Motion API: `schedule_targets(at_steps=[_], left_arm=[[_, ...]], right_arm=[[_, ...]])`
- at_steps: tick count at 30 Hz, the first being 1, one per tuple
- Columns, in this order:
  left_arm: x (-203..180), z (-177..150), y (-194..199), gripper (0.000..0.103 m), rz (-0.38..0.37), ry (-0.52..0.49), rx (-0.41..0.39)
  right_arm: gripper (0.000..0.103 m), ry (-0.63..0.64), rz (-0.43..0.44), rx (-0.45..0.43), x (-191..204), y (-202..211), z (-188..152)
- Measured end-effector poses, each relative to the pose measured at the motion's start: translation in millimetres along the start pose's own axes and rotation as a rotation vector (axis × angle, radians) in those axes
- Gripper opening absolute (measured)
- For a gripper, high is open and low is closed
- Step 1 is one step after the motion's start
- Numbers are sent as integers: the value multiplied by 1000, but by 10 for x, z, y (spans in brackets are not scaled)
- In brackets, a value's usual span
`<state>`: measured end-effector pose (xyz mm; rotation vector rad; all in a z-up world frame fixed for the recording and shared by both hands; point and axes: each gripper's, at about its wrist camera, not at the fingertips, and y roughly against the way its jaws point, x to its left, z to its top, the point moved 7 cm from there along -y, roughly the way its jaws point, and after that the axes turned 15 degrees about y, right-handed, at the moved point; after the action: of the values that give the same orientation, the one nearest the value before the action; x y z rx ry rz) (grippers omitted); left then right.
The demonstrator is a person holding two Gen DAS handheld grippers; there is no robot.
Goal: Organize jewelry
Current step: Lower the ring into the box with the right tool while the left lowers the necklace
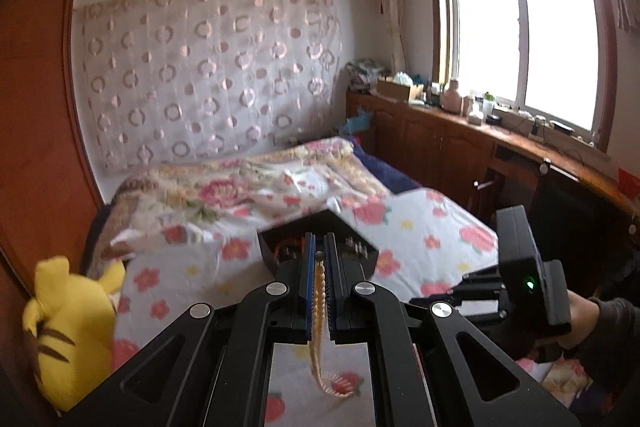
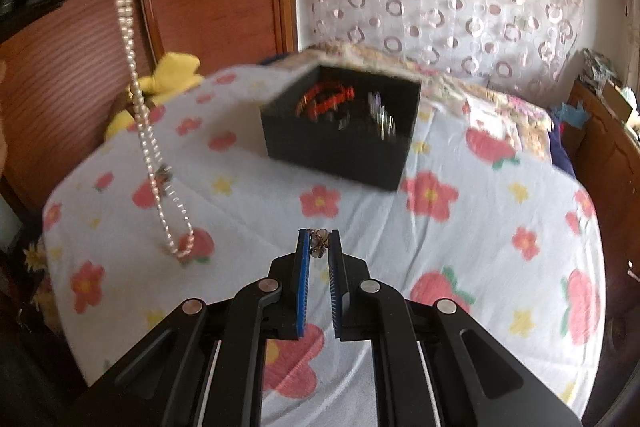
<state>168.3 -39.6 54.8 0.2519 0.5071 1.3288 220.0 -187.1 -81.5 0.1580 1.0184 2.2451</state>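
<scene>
Room: bedroom with a bed point(image 2: 460, 227) under a flowery sheet.
Box: black open box point(image 2: 340, 131) sits on the bed, red beads inside – blurry.
Left gripper point(image 1: 319, 251): closed tight on a pearl necklace point(image 2: 150, 131), which hangs down at 9 o'clock from the box.
Right gripper point(image 2: 319, 241): pinching a small flower-shaped piece point(image 2: 319, 246) at its tips, at 6 o'clock from the box.
Toy: yellow plush toy point(image 1: 68, 331) at the bed's edge.

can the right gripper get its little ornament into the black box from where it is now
Probably yes. The right gripper pinches a small ornament at its fingertips, and only bare floral bedsheet lies between it and the open black box. The pearl necklace hanging from the left gripper is off to the side.
</scene>
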Motion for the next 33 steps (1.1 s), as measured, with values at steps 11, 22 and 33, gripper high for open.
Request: schedule_targets(at_steps=[11, 22, 33], left_arm=[[-153, 759, -38, 4, -28, -14, -98], [-106, 931, -789, 4, -28, -23, -38], [391, 388, -1587, 4, 12, 48, 119]], right_arm=[[11, 20, 2, -133, -283, 385, 623], [11, 18, 26, -155, -712, 44, 979], [11, 20, 55, -87, -924, -617, 1017]])
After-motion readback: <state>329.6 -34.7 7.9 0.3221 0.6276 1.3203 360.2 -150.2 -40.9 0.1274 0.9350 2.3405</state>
